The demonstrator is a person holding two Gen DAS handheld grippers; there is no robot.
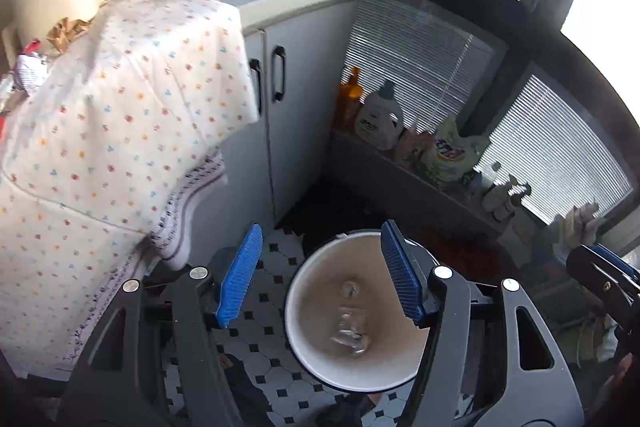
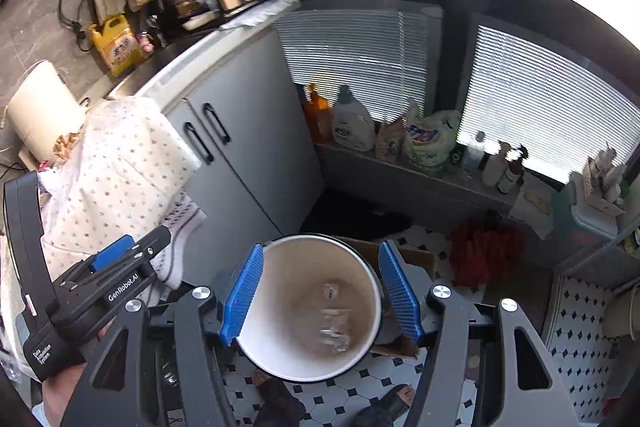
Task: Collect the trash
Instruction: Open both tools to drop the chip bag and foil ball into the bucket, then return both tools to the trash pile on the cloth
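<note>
Left gripper (image 1: 320,275): my jaws stand apart with nothing between the blue pads; the pail shows behind them, low over the floor.
Right gripper (image 2: 322,293): my jaws gape too, gripping nothing; its pads frame the pail from above without touching it.
Pail (image 2: 256,339): white, round, upright on the tiled floor (image 2: 400,379), just in front of the grey cabinet (image 2: 248,155). My right finger covers part of its rim in the left view.
Trash (image 2: 334,329): a crumpled clear wrapper lies on the pail's bottom; a smaller pale scrap (image 2: 331,290) sits beside it, too blurred for me to name.
Cardboard (image 2: 416,259): a flat brown piece under the pail's far edge, mostly hidden.
Patterned cloth (image 1: 120,115): draped over something bulky left of the cabinet; what it covers I cannot see.
Window ledge (image 2: 420,179): bottles and bags stand along it; labels unreadable.
Feet (image 2: 400,397): toes at the bottom edge, cut off.
</note>
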